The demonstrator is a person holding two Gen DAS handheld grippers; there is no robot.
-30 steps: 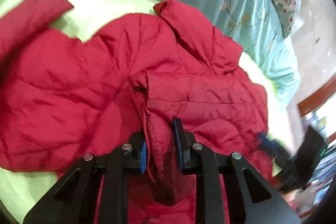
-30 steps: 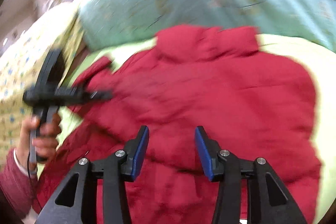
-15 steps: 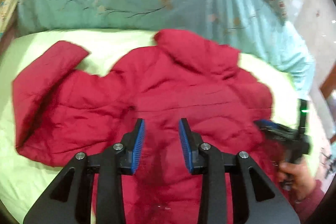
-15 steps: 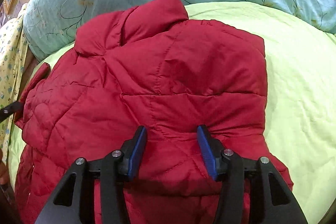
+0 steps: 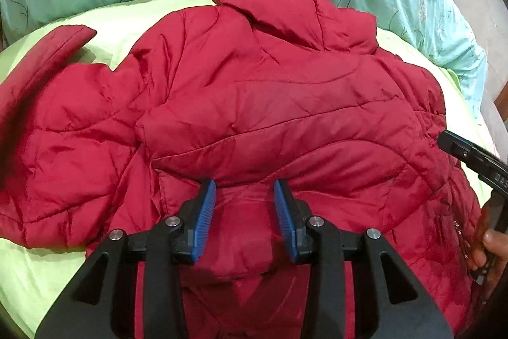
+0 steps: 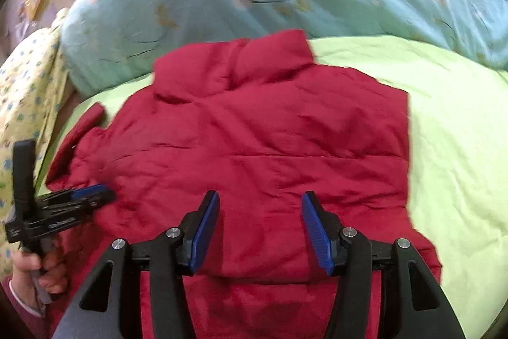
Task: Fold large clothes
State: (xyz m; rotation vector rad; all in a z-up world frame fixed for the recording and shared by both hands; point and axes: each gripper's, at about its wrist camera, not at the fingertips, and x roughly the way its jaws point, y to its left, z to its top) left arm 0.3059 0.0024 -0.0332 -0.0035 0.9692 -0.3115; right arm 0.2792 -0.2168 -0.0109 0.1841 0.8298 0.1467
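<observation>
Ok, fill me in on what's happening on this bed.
A person is folding a red puffer jacket on the green bedsheet, a handheld gripper in each hand. Left gripper has just been opening and holds nothing; right gripper is open above the jacket too. One sleeve lies spread out.

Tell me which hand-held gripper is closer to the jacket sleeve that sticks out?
Left. The left hand-held gripper hovers beside the sleeve; the right hand-held gripper hangs over the jacket's middle.
</observation>
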